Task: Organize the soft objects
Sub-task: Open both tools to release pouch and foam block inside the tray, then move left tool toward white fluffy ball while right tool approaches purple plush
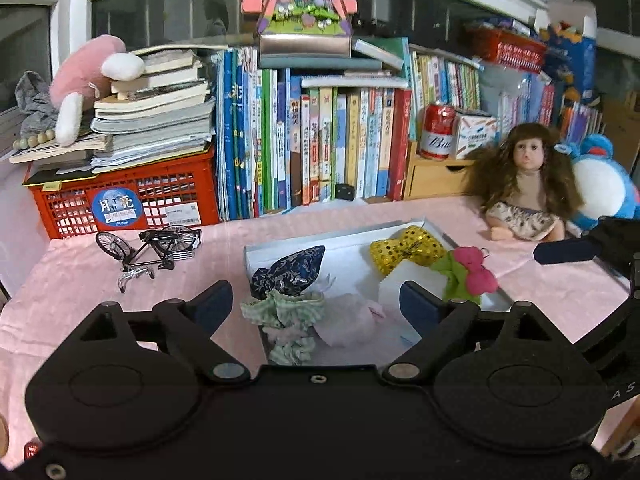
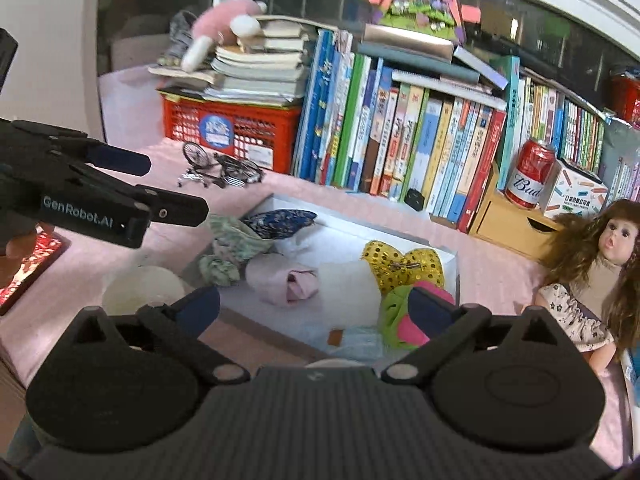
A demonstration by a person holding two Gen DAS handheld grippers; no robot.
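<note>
A shallow white box [image 1: 280,245] [image 2: 450,258] lies on the pink tablecloth and holds soft items: a dark blue patterned bow [image 1: 290,274] [image 2: 282,222], a green checked scrunchie [image 1: 286,308] [image 2: 236,242], a pale pink cloth [image 1: 352,320] [image 2: 284,278], a gold sequin bow [image 1: 406,250] [image 2: 404,266], a white pad [image 1: 412,280] [image 2: 352,284] and a pink-and-green bow [image 1: 466,274] [image 2: 400,318]. My left gripper [image 1: 316,306] is open and empty above the box's near side; it also shows in the right wrist view [image 2: 132,176]. My right gripper [image 2: 316,308] is open and empty above the box.
A doll [image 1: 524,184] [image 2: 592,276] sits right of the box, a blue plush [image 1: 604,188] behind it. A model bicycle [image 1: 152,246] [image 2: 224,168], red crate [image 1: 120,200], book row [image 1: 320,140], red can [image 1: 438,132] and pink plush [image 1: 88,80] stand at the back. A white bowl [image 2: 140,288] sits left.
</note>
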